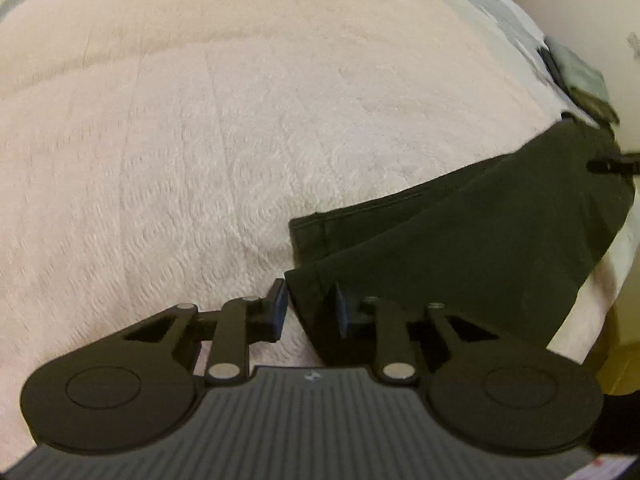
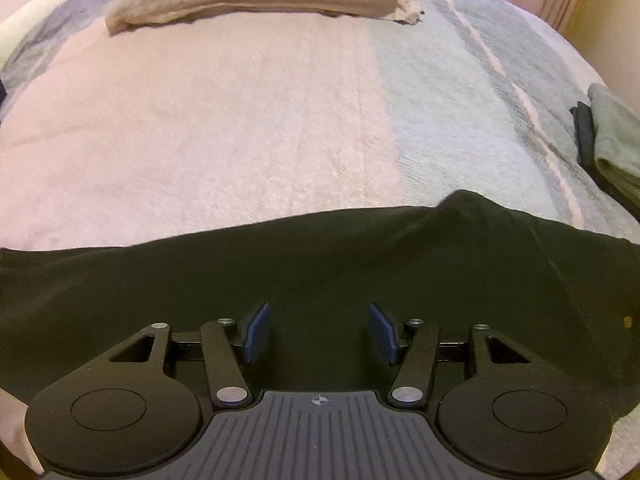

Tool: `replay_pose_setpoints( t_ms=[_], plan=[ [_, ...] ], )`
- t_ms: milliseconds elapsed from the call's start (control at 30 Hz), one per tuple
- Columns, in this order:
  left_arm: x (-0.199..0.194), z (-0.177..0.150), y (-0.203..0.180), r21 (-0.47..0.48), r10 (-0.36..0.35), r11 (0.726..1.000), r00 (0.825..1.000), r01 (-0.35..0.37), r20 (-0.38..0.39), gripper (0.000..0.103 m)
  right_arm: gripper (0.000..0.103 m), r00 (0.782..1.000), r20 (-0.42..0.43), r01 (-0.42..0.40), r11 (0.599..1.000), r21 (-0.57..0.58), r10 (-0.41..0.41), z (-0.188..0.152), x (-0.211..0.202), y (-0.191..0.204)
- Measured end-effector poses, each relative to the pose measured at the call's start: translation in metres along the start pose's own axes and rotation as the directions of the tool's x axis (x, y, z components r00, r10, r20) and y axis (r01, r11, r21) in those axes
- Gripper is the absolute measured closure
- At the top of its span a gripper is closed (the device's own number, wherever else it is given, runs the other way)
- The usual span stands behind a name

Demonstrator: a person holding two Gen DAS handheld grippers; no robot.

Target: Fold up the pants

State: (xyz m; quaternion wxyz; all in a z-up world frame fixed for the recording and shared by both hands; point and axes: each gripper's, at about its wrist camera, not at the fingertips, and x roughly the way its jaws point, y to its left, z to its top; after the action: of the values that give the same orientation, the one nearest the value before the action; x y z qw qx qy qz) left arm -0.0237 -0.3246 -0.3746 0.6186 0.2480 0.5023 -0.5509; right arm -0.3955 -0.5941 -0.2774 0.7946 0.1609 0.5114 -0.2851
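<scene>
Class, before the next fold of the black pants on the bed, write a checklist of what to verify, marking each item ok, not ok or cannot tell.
1. Pants lie on the bed cover: ok.
2. Leg hems roughly stacked: ok.
3. Left gripper at the hem, fabric between its pads: ok.
4. Left pads pressing the fabric: not ok, a gap shows.
5. Right gripper holding cloth: not ok, open above the pants.
6. Folded grey clothes clear of the pants: ok.
</scene>
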Motion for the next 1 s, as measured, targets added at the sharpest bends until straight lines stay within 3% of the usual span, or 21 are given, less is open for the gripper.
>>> replay_pose_setpoints(
  t_ms=[67,200,267,367,633,800,1000],
  plan=[
    [-0.011,0.003,-0.006,0.067,0.031,0.997,0.999,-0.033,0.025,0.095,0.051,1.000,-0.009,0.020,0.999,0.027,-0.020,0.000,0.001,-0.008],
    [-0.032,0.016,-0.007,0.126,0.048,0.990,0.988,-0.068,0.150,0.097,0.051,0.999,-0.012,0.043,0.997,0.063,-0.042,0.002,0.002,-0.025],
    [-0.021,0.022,-0.002,0.120,0.064,0.990,0.991,-0.078,0.116,0.097,0.051,0.998,-0.023,0.055,0.996,0.067,-0.053,0.001,0.003,-0.029],
    [0.002,0.016,0.004,0.118,0.087,0.989,0.996,-0.086,-0.002,0.099,0.051,0.998,-0.023,0.063,0.994,0.094,-0.061,0.002,-0.001,-0.042],
    [-0.029,0.030,0.005,0.081,0.222,0.972,0.975,-0.222,0.009,0.099,0.051,0.991,0.012,0.124,0.968,0.220,-0.130,-0.004,-0.025,-0.104],
    [-0.026,0.071,-0.066,0.140,0.199,0.969,0.979,-0.203,0.044,0.097,0.050,0.990,0.018,0.132,0.947,0.292,-0.143,-0.014,-0.029,-0.169],
    [0.032,0.111,-0.210,0.236,0.072,0.969,0.997,-0.078,0.036,0.095,0.050,0.991,-0.002,0.125,0.937,0.327,-0.132,-0.042,-0.019,-0.262]
  ],
)
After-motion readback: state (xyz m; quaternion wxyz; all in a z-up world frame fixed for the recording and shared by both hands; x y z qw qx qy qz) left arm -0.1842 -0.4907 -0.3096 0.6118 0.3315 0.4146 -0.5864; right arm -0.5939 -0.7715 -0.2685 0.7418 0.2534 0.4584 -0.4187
